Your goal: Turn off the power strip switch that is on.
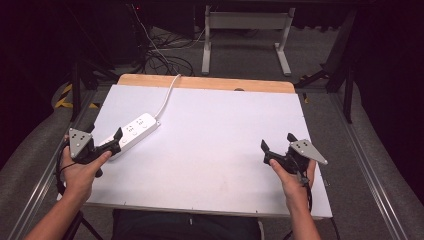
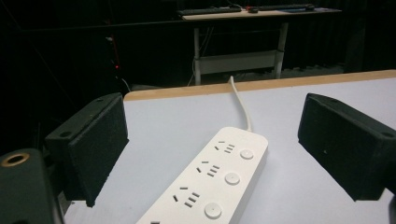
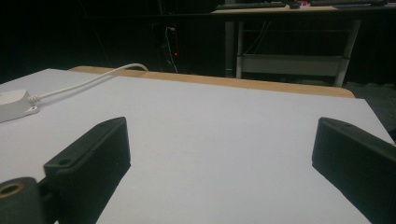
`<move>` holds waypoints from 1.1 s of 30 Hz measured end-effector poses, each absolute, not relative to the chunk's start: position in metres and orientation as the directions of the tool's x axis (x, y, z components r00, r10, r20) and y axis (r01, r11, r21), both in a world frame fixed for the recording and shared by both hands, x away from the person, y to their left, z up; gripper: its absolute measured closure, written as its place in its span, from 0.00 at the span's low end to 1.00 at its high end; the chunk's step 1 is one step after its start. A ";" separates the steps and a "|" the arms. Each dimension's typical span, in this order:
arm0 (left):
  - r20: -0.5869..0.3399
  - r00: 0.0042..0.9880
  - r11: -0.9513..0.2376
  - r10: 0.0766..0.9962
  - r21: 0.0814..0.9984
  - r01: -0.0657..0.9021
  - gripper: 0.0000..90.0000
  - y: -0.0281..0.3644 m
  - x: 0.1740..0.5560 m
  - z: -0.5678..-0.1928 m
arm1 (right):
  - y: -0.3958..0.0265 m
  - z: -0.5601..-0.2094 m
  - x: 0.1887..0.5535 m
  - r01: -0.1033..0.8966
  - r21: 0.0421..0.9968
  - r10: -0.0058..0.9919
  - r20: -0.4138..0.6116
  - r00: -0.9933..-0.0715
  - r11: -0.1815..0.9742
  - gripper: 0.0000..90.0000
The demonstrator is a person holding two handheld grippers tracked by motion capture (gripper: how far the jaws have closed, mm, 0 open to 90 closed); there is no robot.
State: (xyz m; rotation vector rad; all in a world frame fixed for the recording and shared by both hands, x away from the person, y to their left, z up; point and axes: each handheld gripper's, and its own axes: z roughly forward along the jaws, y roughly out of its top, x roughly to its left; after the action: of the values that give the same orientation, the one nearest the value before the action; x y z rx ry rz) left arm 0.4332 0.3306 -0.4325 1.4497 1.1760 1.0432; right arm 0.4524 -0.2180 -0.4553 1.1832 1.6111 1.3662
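A white power strip (image 1: pixel 135 129) with three round buttons lies on the left part of the white table (image 1: pixel 215 145). Its white cable (image 1: pixel 167 95) runs off over the far wooden edge. My left gripper (image 1: pixel 105 134) is open at the strip's near end. In the left gripper view the power strip (image 2: pixel 210 186) lies between the wide-apart jaws of this gripper (image 2: pixel 215 137), and neither pad touches it. My right gripper (image 1: pixel 277 142) is open over bare table at the right, with nothing between the jaws of this gripper (image 3: pixel 219 149). The strip's far end (image 3: pixel 11 105) shows at the left there.
A wooden strip (image 1: pixel 205 81) borders the table's far edge. Beyond it stand a white desk frame (image 1: pixel 245 22) and tangled floor cables (image 1: pixel 165 57). Metal rails (image 1: pixel 370 165) run along both sides of the table. The person's forearms enter from the near edge.
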 end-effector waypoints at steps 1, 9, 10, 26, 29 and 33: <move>0.045 0.169 -0.073 0.985 0.984 0.162 0.11 0.331 0.433 -0.432 | -0.219 -0.455 0.452 0.197 0.980 0.943 0.042 -0.330 0.025 0.06; 0.046 0.188 -0.076 0.981 0.985 0.153 0.13 0.327 0.436 -0.432 | -0.223 -0.455 0.448 0.199 0.980 0.949 0.048 -0.312 0.016 0.05; 0.046 0.188 -0.076 0.981 0.985 0.153 0.13 0.327 0.436 -0.432 | -0.223 -0.455 0.448 0.199 0.980 0.949 0.048 -0.312 0.016 0.05; 0.029 0.215 -0.064 0.976 0.985 0.160 0.54 0.326 0.436 -0.432 | -0.222 -0.456 0.447 0.202 0.979 0.947 0.041 -0.318 0.025 0.05; 0.011 0.248 -0.051 0.969 0.987 0.155 0.76 0.329 0.436 -0.430 | -0.222 -0.456 0.447 0.203 0.979 0.947 0.043 -0.319 0.024 0.05; -0.027 0.272 -0.023 0.962 0.984 0.177 0.90 0.335 0.437 -0.429 | -0.221 -0.456 0.447 0.205 0.978 0.946 0.042 -0.320 0.026 0.06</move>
State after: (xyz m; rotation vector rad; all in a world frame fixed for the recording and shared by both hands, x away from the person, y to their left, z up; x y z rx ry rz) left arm 0.4374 0.3349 -0.4288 1.4554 1.1263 0.9089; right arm 0.4468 -0.2214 -0.4564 1.1960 1.6081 1.3504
